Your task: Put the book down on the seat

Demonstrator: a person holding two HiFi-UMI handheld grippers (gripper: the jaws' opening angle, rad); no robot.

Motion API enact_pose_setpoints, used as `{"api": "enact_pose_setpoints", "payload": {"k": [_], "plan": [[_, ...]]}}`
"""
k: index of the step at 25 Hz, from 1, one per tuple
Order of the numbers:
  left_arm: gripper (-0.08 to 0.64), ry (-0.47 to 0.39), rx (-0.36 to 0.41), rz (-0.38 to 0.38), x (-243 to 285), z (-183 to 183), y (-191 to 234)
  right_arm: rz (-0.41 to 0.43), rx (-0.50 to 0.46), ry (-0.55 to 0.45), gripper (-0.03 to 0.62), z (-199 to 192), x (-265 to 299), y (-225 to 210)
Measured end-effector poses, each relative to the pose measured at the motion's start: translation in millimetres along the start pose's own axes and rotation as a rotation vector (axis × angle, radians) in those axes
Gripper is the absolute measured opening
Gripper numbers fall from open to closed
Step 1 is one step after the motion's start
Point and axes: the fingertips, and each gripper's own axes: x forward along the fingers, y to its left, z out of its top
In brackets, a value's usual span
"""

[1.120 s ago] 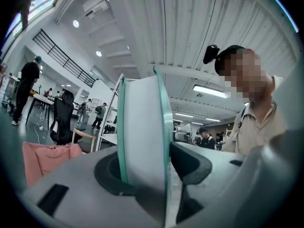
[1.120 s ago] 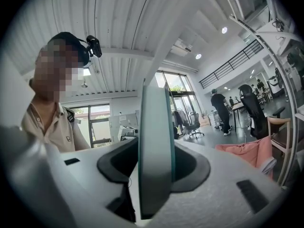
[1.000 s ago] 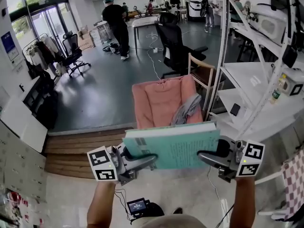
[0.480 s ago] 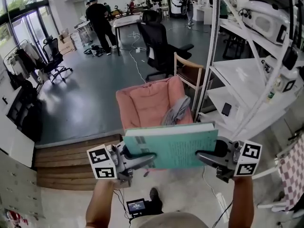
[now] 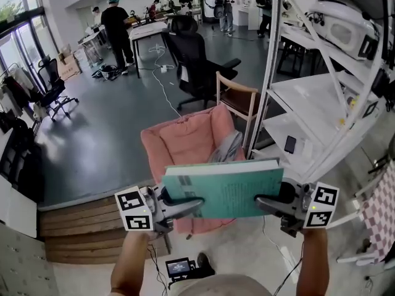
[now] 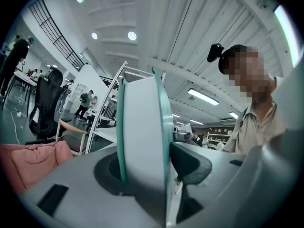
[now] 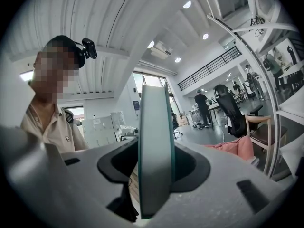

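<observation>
Teal-covered book (image 5: pixel 225 190), held flat in the lower centre of the head view, where it overlaps the lower part of the pink cushioned seat (image 5: pixel 179 140) behind it. The left gripper (image 5: pixel 184 206) pinches the book's left edge and the right gripper (image 5: pixel 271 200) its right edge, each pair of jaws pressed against the covers. A grey cloth (image 5: pixel 227 147) lies on the seat; a wooden chair (image 5: pixel 237 96) and white shelving (image 5: pixel 308 97) stand at upper right.

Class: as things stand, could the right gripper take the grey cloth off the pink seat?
Probably not: the right gripper is shut on the book, shared with the left gripper, and the grey cloth lies beyond it on the pink seat.
</observation>
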Motion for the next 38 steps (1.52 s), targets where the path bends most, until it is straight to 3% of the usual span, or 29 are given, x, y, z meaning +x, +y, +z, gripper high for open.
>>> {"api": "enact_pose_setpoints", "payload": {"k": [17, 22, 29, 38], "plan": [[0.218, 0.001, -0.032, -0.063, -35, 7, 102, -0.054, 0.011, 0.038, 0.176, 0, 84, -58], [0.218, -0.003, -0.05, 0.002, -51, 2, 132, 0.008, 0.025, 0.061, 0.178, -6, 115, -84], [0.218, 0.005, -0.055, 0.141, -67, -5, 179, 0.16, 0.056, 0.087, 0.176, -18, 160, -131], [0.218, -0.008, -0.117, 0.212, -26, -36, 260, 0.231, 0.089, 0.17, 0.176, -42, 172, -230]]}}
